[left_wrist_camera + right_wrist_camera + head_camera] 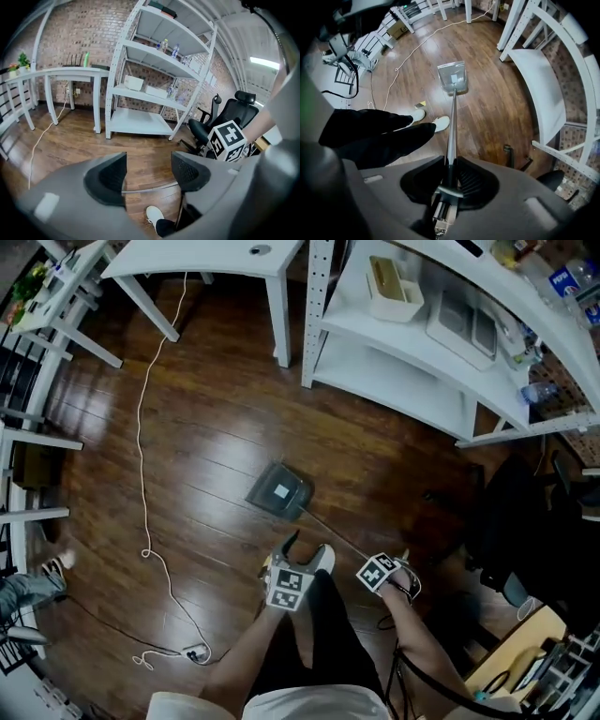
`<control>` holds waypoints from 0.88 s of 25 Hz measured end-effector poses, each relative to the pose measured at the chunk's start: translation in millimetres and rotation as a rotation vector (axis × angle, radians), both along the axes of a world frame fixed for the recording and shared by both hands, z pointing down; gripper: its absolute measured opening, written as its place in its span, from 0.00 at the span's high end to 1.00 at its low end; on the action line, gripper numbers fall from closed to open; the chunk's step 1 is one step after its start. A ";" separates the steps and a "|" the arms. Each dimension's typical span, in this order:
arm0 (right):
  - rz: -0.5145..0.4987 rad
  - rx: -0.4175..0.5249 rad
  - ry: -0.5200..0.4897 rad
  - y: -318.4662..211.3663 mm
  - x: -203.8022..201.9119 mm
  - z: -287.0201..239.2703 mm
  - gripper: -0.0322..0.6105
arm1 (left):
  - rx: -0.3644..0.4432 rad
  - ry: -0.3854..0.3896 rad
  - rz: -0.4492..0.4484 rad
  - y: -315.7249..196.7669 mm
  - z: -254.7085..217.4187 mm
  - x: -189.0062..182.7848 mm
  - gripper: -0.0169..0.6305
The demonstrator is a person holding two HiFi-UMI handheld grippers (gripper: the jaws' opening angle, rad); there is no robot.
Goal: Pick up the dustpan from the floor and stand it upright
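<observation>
Head view: flat square grey dustpan (279, 491)

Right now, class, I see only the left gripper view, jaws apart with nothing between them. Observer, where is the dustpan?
Observer: In the head view the dustpan is down at the floor, ahead of the person's shoes.
Operator: Is anything gripping it?
Observer: Yes, the right gripper has its jaws shut on the handle.
Operator: How does the handle run?
Observer: It slants from those jaws down to the pan end.

White cord (140, 456) across wooden floor (225, 418), white shelving (394, 381) and desk (187, 257) beyond
</observation>
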State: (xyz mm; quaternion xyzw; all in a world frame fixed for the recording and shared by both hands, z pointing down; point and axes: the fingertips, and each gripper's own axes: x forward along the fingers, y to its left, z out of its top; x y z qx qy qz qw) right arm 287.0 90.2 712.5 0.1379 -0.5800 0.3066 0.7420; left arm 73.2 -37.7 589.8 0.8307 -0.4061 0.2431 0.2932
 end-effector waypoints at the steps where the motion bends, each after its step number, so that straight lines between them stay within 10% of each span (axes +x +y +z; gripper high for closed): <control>1: -0.012 -0.009 0.021 -3.0 -1.1 -9.5 0.84 | 0.010 -0.004 -0.014 0.5 -11.8 -9.2 0.48; 12: -0.133 -0.435 0.250 -32.9 -86.7 -67.7 0.80 | 0.032 0.006 -0.266 40.1 -81.4 -128.2 0.49; 22: -0.251 0.226 -0.254 -196.8 -296.1 -83.6 0.64 | 0.012 0.000 -0.474 93.7 -88.4 -220.8 0.49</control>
